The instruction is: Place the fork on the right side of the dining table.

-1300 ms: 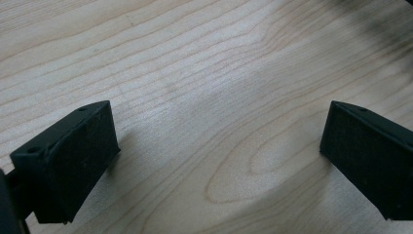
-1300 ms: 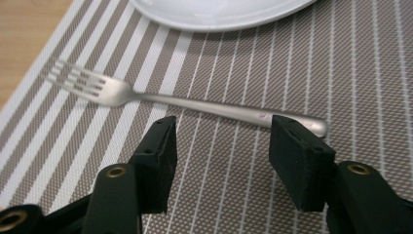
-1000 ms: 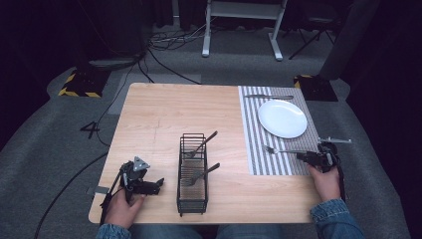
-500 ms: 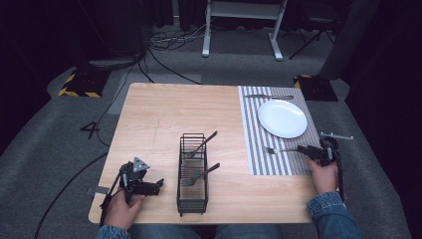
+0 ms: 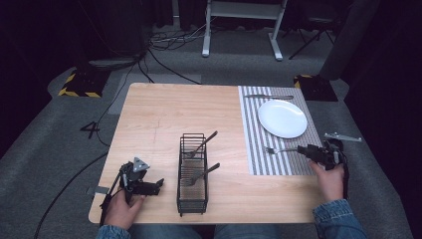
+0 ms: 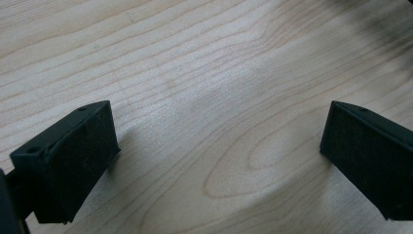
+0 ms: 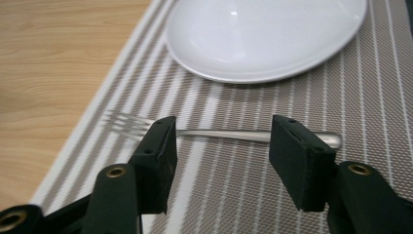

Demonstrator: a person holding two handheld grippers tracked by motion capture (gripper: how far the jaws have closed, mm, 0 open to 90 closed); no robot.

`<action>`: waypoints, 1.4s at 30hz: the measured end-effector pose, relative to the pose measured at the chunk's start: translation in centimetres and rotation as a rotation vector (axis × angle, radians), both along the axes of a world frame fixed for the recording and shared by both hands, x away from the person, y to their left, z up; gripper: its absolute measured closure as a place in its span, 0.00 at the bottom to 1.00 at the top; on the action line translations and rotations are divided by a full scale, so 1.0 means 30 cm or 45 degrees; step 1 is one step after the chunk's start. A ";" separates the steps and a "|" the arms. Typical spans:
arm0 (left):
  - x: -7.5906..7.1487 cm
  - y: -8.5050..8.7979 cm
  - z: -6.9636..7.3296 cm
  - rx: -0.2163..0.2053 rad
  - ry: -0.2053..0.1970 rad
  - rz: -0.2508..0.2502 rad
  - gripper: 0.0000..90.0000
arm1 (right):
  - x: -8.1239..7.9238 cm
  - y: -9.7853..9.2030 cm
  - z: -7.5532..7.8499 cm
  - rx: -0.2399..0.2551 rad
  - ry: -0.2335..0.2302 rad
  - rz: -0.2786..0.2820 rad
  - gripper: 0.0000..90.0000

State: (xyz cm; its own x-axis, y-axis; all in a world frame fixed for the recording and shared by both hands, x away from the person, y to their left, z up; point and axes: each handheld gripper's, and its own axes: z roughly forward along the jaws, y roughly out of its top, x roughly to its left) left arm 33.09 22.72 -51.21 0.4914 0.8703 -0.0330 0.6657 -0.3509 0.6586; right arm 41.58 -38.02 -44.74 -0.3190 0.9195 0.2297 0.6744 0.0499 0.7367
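Jaws spread on both sides: the right gripper (image 7: 221, 161) hangs over a fork (image 7: 214, 132) with its pads apart and not touching the metal, while the left gripper (image 6: 214, 161) rests with its jaws wide over bare wood, nothing between them.

The wooden counter (image 5: 164, 119) carries everything in the scene. At its right end lies a grey striped placemat (image 5: 254, 129), and on the far part of that mat sits a white plate (image 5: 282, 118), with a knife (image 5: 268, 96) lying across the mat's far edge beyond it.

Near the middle of the counter stands a black wire cutlery basket (image 5: 192, 189), two utensils leaning out of it with their handles pointing toward the right.

The fork lies flat on the placemat just on the near side of the plate (image 7: 263, 34), tines toward the bare wood and handle toward the counter's right edge. In the high view it (image 5: 281, 149) sits directly ahead of the right gripper (image 5: 318, 153), which a hand holds at the counter's right edge. The left gripper (image 5: 142, 181) sits at the near left corner, well apart from the basket.
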 end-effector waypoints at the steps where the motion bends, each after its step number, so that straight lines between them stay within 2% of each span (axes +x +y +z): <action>1: 0.000 0.000 0.000 0.001 0.000 -0.001 0.00 | -0.012 0.012 0.014 -0.008 -0.013 0.018 0.48; 5: 0.000 0.000 0.000 0.000 0.000 0.000 0.00 | -0.048 0.059 0.068 -0.035 -0.049 0.091 0.46; 9: 0.000 0.000 0.000 0.000 0.000 0.000 0.00 | -0.070 0.092 0.102 -0.037 -0.069 0.136 0.44; 13: 0.000 0.000 0.000 0.000 0.000 0.000 0.00 | -0.114 0.143 0.154 -0.033 -0.108 0.203 0.43; 19: 0.000 0.000 0.000 0.000 0.000 0.000 0.00 | -0.170 0.208 0.197 -0.034 -0.142 0.291 0.41; 26: 0.000 0.000 0.000 0.000 0.000 0.000 0.00 | -0.218 0.289 0.216 -0.015 -0.135 0.428 0.42; 31: 0.000 0.000 0.000 0.000 0.000 0.000 0.00 | -0.246 0.346 0.219 -0.079 -0.150 0.515 0.41; 33: 0.000 0.000 0.000 0.000 0.000 0.000 0.00 | -0.255 0.363 0.218 -0.064 -0.151 0.539 0.39; 35: 0.000 0.000 0.000 0.000 0.000 0.000 0.00 | -0.263 0.380 0.213 -0.041 -0.160 0.584 0.32; 38: 0.000 0.000 0.000 0.000 0.000 0.000 0.00 | -0.268 0.408 0.198 0.033 -0.180 0.654 0.18; 39: 0.000 0.000 0.000 0.000 0.000 0.000 0.00 | -0.268 0.408 0.198 0.033 -0.180 0.654 0.18; 40: 0.000 0.000 0.000 0.000 0.000 0.000 0.00 | -0.272 0.424 0.189 0.059 -0.187 0.682 0.16; 42: 0.000 0.000 0.000 0.001 0.000 0.000 0.00 | -0.276 0.438 0.181 0.057 -0.205 0.698 0.16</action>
State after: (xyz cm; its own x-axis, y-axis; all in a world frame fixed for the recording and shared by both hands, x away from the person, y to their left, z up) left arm 33.09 22.72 -51.21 0.4915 0.8703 -0.0326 0.6656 -0.3512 0.6585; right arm 33.29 -24.88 -39.30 -0.7805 0.6004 0.1741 0.4381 0.3267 0.8374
